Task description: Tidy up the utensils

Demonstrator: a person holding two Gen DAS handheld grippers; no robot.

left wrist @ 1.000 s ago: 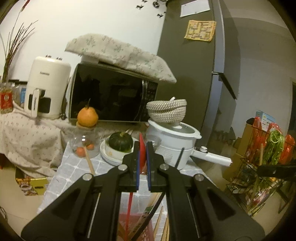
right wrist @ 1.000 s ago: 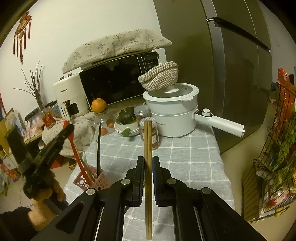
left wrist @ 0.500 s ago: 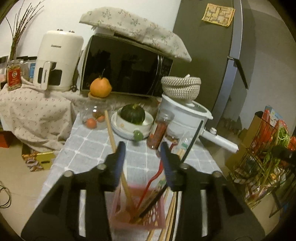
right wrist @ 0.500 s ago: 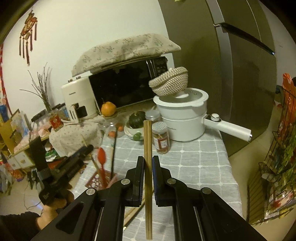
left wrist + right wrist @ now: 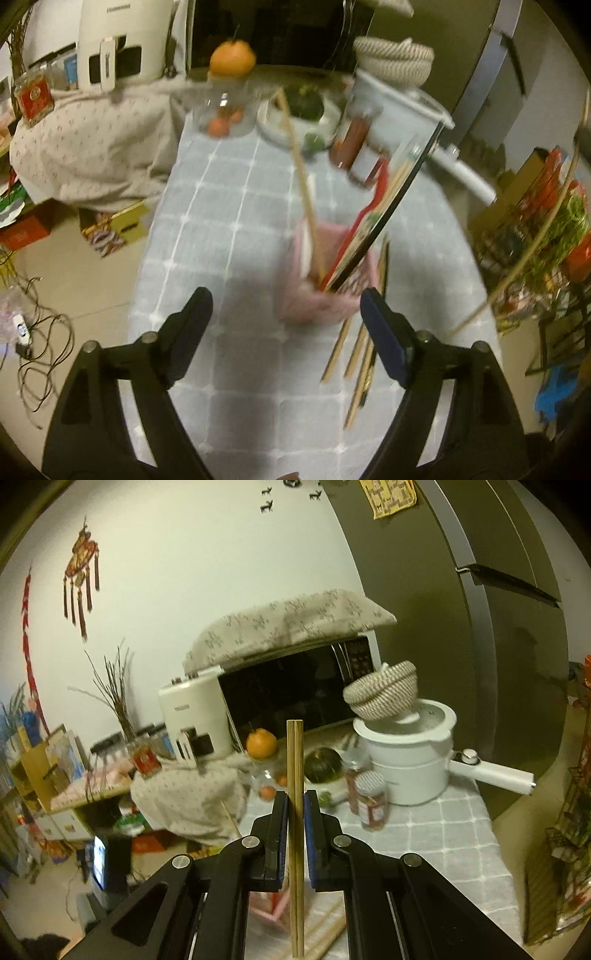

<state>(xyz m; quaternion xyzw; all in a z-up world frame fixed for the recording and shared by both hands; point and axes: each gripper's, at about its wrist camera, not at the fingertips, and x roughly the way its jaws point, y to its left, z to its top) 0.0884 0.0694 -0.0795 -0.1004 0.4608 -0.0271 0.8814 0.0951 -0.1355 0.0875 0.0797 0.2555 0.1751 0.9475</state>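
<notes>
While left gripper point(image 5: 286, 308) is tilted down over pink basket point(image 5: 317, 299) on checked tablecloth point(image 5: 229, 236), jaws just opened wide, nothing gripped between. Red spatula point(image 5: 364, 218) seen standing in basket. Right gripper point(image 5: 295, 805) clamped on upright chopstick pair point(image 5: 295, 760). Loose chopsticks point(image 5: 356, 354) seen beside basket.

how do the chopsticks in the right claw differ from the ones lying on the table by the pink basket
The held chopsticks stand upright, clamped between the pads of the right claw; the loose chopsticks lie flat on the grey checked tablecloth beside the pink basket. The held pair is pressed neatly together; the loose ones are splayed at slightly different angles. Both look like plain light wooden sticks.
</notes>
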